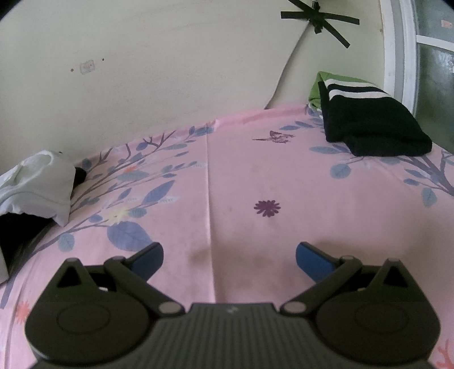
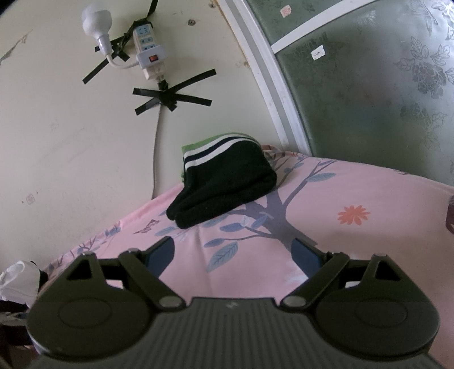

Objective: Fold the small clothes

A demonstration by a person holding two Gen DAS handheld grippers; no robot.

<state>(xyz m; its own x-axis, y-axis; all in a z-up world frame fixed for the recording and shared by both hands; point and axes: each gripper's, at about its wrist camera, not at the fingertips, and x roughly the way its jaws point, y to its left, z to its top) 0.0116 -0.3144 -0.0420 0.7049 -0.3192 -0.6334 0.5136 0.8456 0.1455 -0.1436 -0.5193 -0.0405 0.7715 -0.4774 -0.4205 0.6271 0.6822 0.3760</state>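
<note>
A folded black garment with white stripes [image 1: 371, 122] lies on a green folded one [image 1: 323, 85] at the bed's far right corner; it also shows in the right wrist view [image 2: 224, 181]. A loose pile of white cloth [image 1: 37, 184] over something black lies at the left; it shows small in the right wrist view [image 2: 20, 279]. My left gripper [image 1: 229, 259] is open and empty above the pink sheet. My right gripper [image 2: 234, 254] is open and empty, short of the black garment.
The bed has a pink floral sheet [image 1: 255, 176]. A cream wall [image 1: 170, 71] runs behind it, with a taped power strip [image 2: 149, 51] and bulb [image 2: 96, 22]. A frosted window [image 2: 369, 85] with a white frame stands at the right.
</note>
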